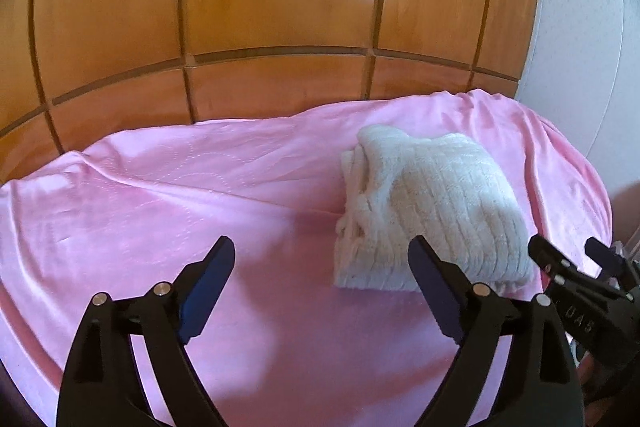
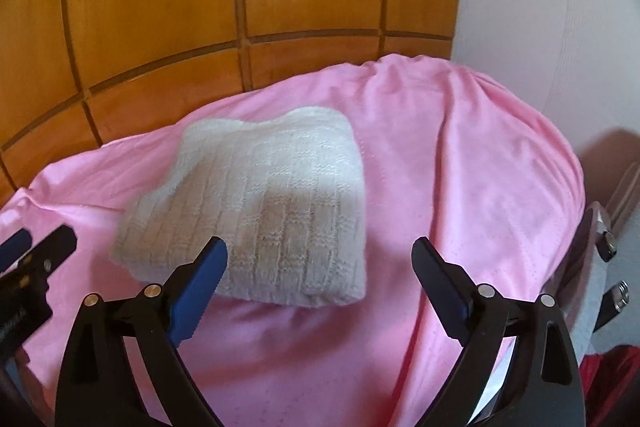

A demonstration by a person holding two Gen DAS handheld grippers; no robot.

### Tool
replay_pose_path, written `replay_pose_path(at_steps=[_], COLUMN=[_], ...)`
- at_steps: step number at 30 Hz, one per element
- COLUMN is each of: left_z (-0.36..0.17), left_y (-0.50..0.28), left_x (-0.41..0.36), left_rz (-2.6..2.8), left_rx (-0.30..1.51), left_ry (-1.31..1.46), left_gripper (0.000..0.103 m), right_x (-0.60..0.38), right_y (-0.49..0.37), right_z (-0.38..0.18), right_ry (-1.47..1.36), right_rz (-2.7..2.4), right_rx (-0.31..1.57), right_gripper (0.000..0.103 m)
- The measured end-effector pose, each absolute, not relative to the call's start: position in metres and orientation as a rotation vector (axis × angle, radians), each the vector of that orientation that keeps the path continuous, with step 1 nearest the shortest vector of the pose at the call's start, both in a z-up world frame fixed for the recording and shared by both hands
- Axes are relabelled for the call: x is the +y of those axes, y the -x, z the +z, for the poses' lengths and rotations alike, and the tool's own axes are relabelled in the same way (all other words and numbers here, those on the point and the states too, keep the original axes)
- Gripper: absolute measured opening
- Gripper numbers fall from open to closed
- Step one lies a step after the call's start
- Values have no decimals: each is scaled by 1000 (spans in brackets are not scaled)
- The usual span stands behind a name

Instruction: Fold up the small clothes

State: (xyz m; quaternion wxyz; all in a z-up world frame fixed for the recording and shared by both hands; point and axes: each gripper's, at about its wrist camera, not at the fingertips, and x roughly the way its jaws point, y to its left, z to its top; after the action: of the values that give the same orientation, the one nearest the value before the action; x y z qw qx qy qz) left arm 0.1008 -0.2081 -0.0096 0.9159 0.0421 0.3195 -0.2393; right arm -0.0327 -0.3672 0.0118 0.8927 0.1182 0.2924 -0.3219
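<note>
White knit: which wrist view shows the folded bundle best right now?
The right wrist view: the knit lies near centre on the pink blanket, its whole top face visible, only the near-left edge hidden by a finger. The left wrist view shows the knit off to the right, revealing its stacked layers.

a small white knitted garment lies folded into a thick, compact bundle on a pink blanket. its top face shows a ribbed, blocky weave and sits fairly flat and smooth. along one side, seen from the left wrist, the stacked folded layers show as loose, bunched edges. the near edge is a rounded fold. it rests toward the far right part of the blanket, near a wooden panelled wall.
</note>
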Motion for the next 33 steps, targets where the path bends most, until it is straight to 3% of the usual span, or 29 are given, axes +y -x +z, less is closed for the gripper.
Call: replay_pose_path(at_steps=[12, 33], left_z=[-14, -4], left_y=[-88, -80], left_x=[-197, -196], left_rz=[-435, -455], left_rx=[641, 609], left_ry=[-118, -120], left_gripper=[100, 100], right_x=[-352, -347], right_y=[35, 34], right_z=[8, 8], right_ry=[-221, -207], right_rz=[-665, -662], right_rx=[608, 593], right_gripper=[94, 94])
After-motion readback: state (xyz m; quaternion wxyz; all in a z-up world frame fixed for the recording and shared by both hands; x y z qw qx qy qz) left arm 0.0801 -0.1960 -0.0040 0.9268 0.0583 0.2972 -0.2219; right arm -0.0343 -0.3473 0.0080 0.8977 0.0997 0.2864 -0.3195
